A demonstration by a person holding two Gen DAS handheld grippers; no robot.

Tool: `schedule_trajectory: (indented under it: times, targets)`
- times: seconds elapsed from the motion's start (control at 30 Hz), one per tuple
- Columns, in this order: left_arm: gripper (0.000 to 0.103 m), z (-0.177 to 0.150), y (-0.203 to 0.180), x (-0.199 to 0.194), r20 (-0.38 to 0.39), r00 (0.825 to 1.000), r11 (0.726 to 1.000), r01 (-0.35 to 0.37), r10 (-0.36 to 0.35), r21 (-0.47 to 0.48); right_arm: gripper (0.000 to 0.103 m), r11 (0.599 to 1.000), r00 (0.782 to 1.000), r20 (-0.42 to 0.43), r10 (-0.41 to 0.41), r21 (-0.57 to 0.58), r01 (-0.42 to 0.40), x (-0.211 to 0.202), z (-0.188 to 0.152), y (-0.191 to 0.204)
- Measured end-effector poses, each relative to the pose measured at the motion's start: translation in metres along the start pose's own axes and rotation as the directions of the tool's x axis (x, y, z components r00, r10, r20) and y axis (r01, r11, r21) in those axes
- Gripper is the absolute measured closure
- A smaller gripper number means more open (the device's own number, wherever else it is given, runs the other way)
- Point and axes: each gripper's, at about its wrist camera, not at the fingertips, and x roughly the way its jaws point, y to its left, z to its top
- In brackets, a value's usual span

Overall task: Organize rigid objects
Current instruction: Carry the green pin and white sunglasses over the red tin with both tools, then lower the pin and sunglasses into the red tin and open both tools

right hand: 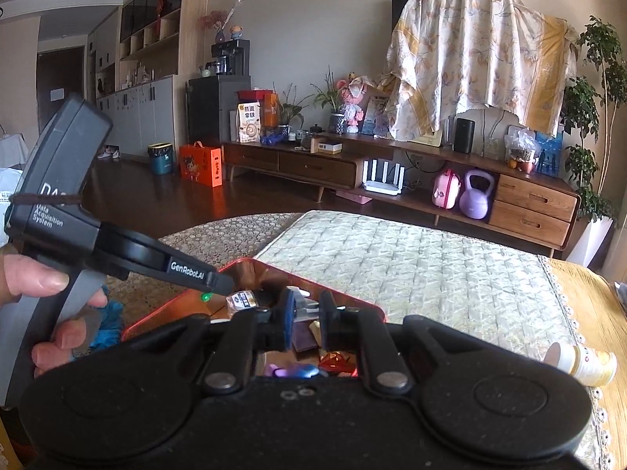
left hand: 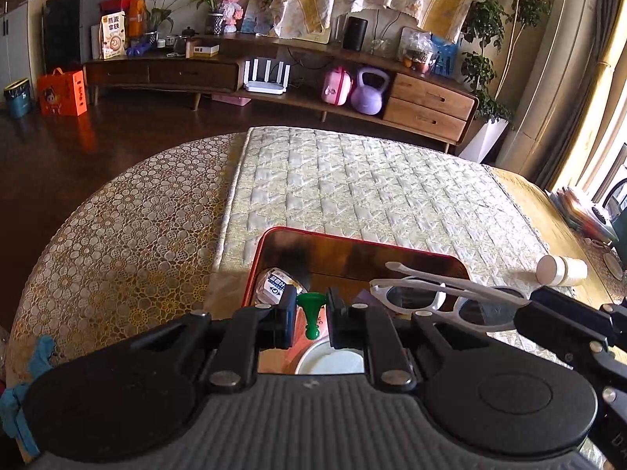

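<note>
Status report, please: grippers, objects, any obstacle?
Left gripper shut on green peg. Right gripper shut on white sunglasses. Both above red tin. Nothing blocking.

One tin (left hand: 258,258), one sunglasses (left hand: 435,297), one bottle (left hand: 562,270).

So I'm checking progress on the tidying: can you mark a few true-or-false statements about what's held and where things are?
1. The right gripper holds white sunglasses. True.
2. The left gripper holds nothing. False: its fingers pinch a green peg.
3. The white bottle stands upright in the red tin. False: it lies on its side on the table, outside the tin.
4. The red tin already holds several items. True.
</note>
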Motion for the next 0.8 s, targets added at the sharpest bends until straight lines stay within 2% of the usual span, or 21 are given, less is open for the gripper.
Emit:
schedule_trajectory:
  times: [0.4, 0.57, 0.8]
  targets:
    - [0.087, 0.009, -0.005, 0.044, -0.039, 0.999, 0.999, 0.001, 0.001, 0.035, 0.091, 0.999, 0.995, -0.085, 0.045, -0.011, -0.046, 0.028, -0.015, 0.006]
    - [0.087, 0.007, -0.003, 0.054, -0.060, 0.998, 1.000, -0.007, 0.008, 0.030, 0.090, 0.998, 0.986, -0.156, 0.054, -0.023, -0.058, 0.032, -0.016, 0.015]
    - [0.087, 0.003, -0.004, 0.062, -0.073, 0.997, 0.998, -0.020, 0.024, 0.051, 0.088, 0.997, 0.978, -0.195, 0.077, -0.005, -0.079, 0.035, -0.019, 0.018]
